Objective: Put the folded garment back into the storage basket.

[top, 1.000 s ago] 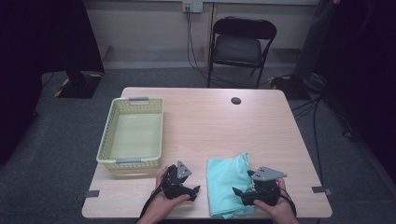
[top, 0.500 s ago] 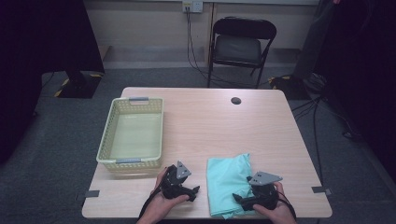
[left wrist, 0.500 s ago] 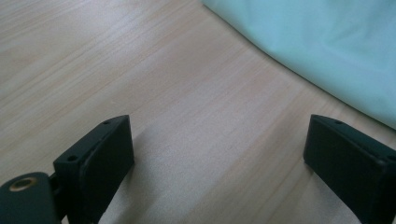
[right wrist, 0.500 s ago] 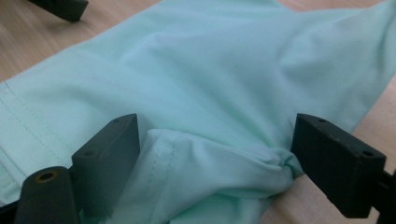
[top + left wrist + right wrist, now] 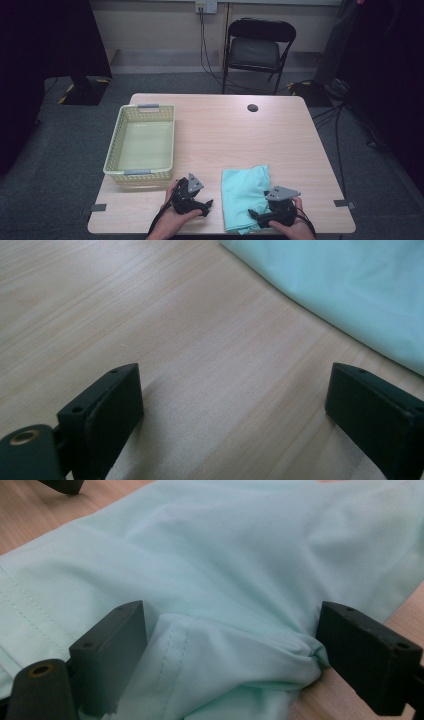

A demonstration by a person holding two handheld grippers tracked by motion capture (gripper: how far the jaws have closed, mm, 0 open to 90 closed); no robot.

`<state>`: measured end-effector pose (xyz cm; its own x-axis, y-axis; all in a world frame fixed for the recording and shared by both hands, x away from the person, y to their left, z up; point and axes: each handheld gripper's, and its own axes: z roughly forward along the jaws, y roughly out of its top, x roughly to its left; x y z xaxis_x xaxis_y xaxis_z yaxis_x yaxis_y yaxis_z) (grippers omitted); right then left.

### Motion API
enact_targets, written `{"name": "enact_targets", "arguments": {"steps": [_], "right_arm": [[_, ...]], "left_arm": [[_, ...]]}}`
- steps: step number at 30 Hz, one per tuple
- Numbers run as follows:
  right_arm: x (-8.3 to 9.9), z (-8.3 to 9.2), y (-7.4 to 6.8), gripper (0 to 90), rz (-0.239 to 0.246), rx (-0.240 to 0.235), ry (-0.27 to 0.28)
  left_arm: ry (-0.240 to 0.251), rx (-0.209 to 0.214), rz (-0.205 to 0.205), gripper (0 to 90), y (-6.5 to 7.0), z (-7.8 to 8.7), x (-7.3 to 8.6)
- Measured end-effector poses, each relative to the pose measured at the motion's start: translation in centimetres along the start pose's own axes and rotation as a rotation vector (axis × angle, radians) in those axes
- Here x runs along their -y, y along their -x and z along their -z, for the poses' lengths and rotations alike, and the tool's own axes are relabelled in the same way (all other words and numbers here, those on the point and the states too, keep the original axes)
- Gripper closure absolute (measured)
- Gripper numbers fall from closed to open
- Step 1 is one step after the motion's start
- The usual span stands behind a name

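Lower centre of high view: right gripper (image 5: 255, 216) wide open astride mint cloth (image 5: 246, 192) fold, holding nothing; close squarely on bunched hem. Left gripper (image 5: 206, 205) open, empty, over bare table (image 5: 280, 135).

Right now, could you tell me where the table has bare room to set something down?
The widest bare stretch lies beyond the mint-green garment, right of the yellow-green basket, up to the small black disc. A narrower strip runs along the table edge right of the garment. The near edge is crowded by the left hand-held gripper and right hand-held gripper.
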<state>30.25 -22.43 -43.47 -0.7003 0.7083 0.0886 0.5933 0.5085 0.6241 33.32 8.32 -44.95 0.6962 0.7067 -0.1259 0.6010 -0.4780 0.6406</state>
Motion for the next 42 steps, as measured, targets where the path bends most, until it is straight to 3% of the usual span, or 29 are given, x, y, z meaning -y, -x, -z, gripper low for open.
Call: {"name": "enact_targets", "arguments": {"steps": [42], "right_arm": [[-2.8,-2.8,0.3,9.5,-0.006,0.002,-0.019]], "left_arm": [[0.004,-0.008,0.007,7.7,0.0,0.0,0.1]]}}
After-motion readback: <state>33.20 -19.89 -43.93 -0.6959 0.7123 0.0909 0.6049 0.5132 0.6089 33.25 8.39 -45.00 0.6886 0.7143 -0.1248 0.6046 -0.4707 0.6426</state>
